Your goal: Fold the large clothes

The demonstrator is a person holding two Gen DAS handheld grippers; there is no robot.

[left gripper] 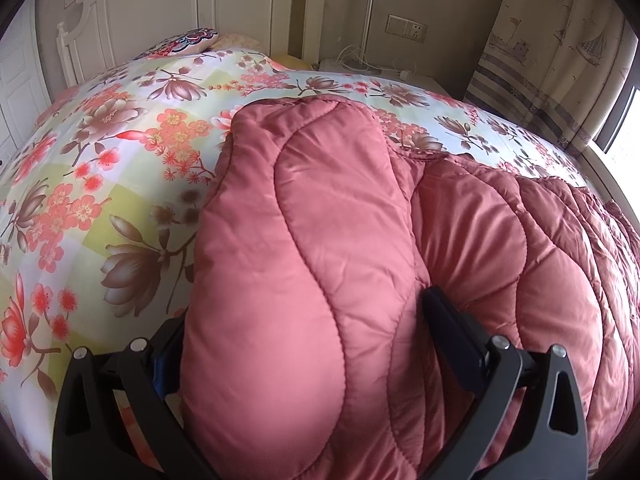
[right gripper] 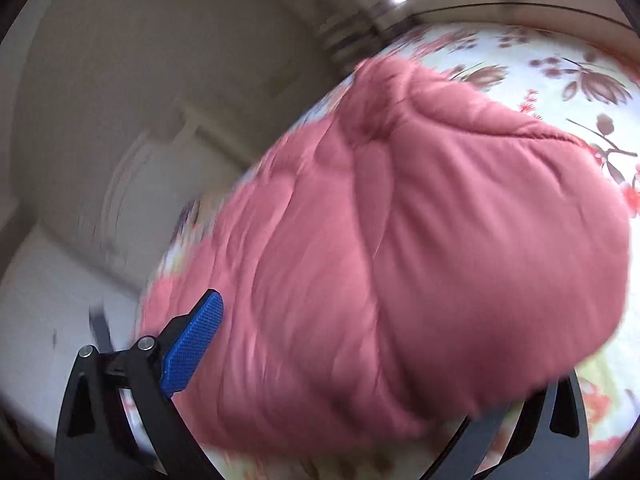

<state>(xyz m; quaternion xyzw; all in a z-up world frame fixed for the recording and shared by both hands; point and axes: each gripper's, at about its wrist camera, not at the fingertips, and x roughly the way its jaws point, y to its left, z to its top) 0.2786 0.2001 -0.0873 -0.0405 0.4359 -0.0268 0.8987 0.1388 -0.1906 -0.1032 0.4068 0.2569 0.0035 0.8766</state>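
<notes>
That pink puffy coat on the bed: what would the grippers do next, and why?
Probably carry the gripped fold further across and lay it down. Both the left gripper and right gripper clamp bulky parts of the pink quilted coat, lifted above the floral bedspread.

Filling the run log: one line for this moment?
left gripper: shut on pink quilted coat | right gripper: coat between fingers, grip unclear, blurred | surface: floral bedspread | fold unfinished
</notes>
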